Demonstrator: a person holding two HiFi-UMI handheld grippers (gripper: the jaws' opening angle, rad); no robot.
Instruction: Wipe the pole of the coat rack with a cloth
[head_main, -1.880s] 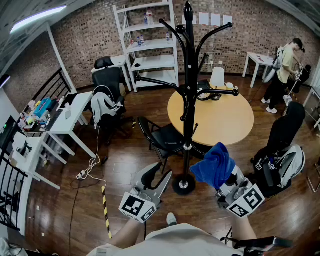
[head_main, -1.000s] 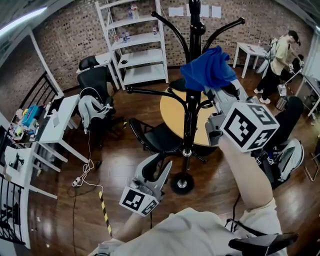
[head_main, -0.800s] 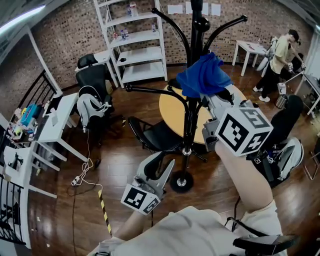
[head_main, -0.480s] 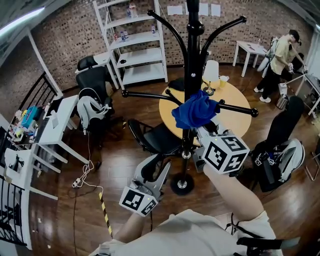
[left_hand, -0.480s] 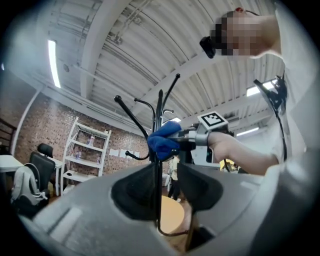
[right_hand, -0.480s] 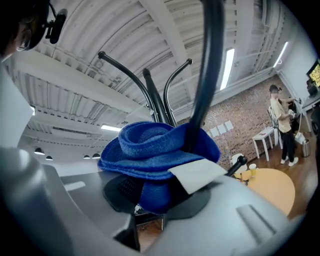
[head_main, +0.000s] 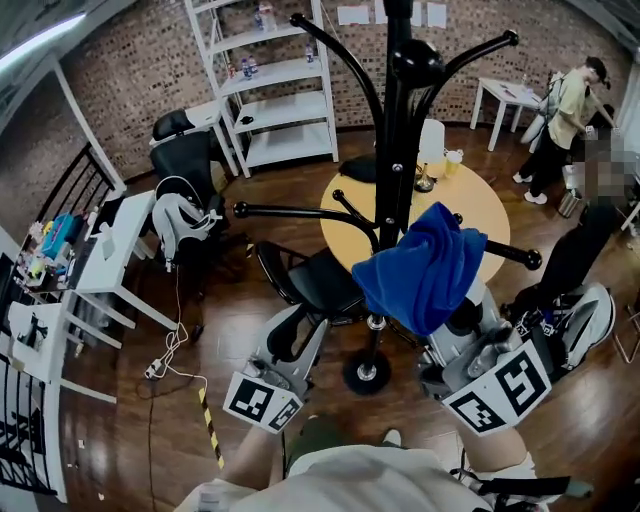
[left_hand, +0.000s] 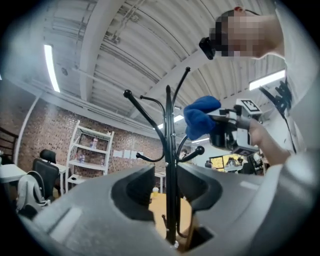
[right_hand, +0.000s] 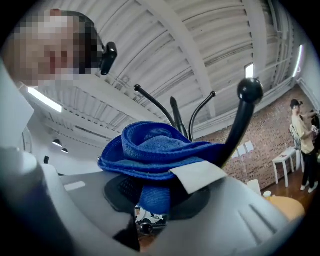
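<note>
Backdrop: brick wall (head_main: 150, 70), glossy plank floor (head_main: 230, 330). Pole (head_main: 392, 150): black round metal, top cut off. Cloth (head_main: 425, 265): blue ribbed knit, bunched, at the pole's 5 o'clock, clamped in right gripper (right_hand: 152, 197), hiding its fingertips. Left gripper (head_main: 300, 330): grey, jaws narrowly apart, holding nothing.

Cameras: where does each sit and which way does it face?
Head view: on the person's head, facing steeply down at the coat rack pole; left gripper, right gripper, forearms show.
Left gripper view: on that gripper, facing up the pole; parted jaws show.
Right gripper view: on that gripper, facing the ceiling; jaws clamp the cloth.
All share pole and cloth.
</note>
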